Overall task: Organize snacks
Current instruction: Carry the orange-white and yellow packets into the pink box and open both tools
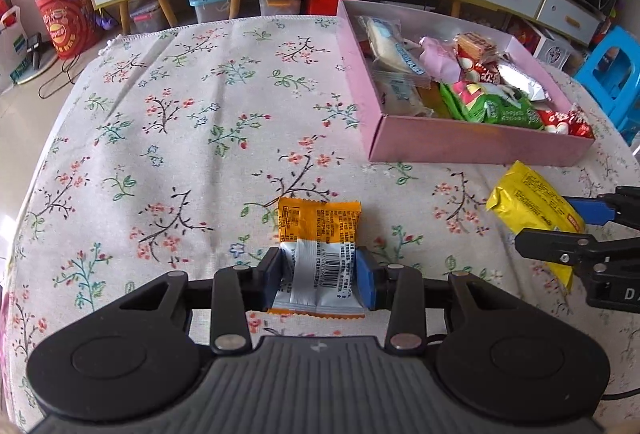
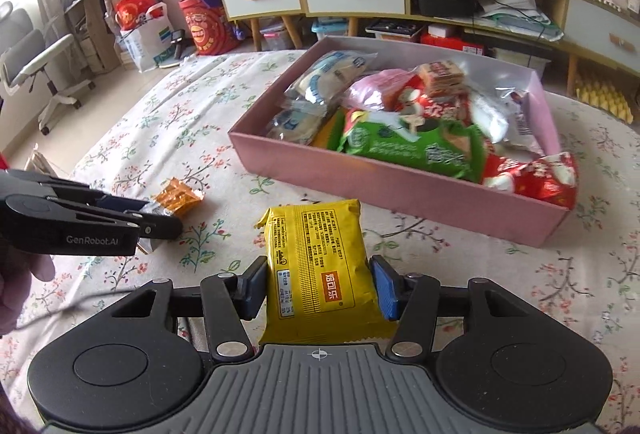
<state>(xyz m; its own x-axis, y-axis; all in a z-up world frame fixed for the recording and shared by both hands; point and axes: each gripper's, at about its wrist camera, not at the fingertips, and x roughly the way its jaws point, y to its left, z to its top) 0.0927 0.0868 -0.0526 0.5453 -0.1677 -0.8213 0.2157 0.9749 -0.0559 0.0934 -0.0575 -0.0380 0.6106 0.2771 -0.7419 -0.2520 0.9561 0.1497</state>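
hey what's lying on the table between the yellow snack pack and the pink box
Nothing: only bare flowered tablecloth lies between the yellow snack pack and the pink box. The right wrist view shows it best.

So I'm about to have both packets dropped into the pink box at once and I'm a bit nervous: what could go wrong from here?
1. The pink box is already heaped; a red packet hangs over its near corner, so another drop may push it out.
2. The left gripper pinches the orange packet only at one end, so it could swing or slip.
3. The right gripper with the yellow packet sits close beside the left; heading for one box, they may collide.
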